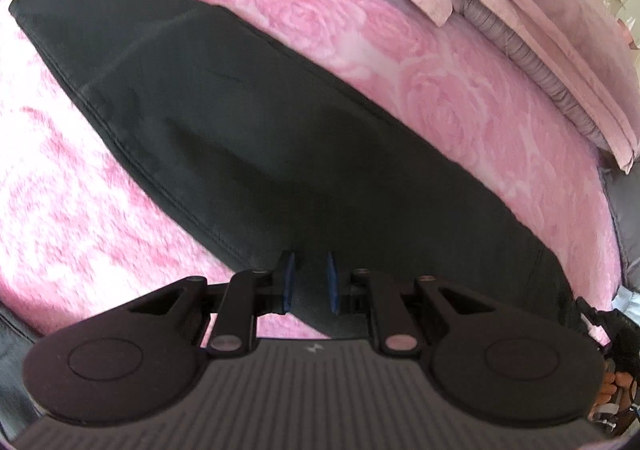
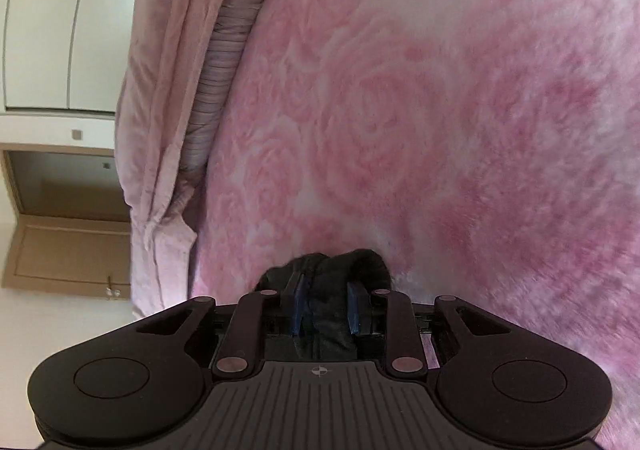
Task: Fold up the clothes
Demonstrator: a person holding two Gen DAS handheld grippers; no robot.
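A long black garment [image 1: 240, 122] lies flat and slantwise across the pink bed, from the upper left down to my left gripper [image 1: 311, 282]. Its near end runs up between the blue pads [image 1: 289, 278], and the jaws stand narrow, shut on the cloth. In the right wrist view a bunched fold of the same black garment [image 2: 340, 262] sticks out past my right gripper [image 2: 326, 308]. That gripper is shut on the bunch, with a blue pad [image 2: 354, 310] pressed against each side. The rest of the garment is hidden below the right gripper.
A pink rose-patterned blanket [image 1: 440, 70] covers the bed. Folded pale pink bedding [image 1: 540, 30] and a ribbed grey pillow edge [image 2: 232, 50] lie along one side. Beyond the bed are white cupboard doors [image 2: 52, 30] and a beige door [image 2: 68, 250].
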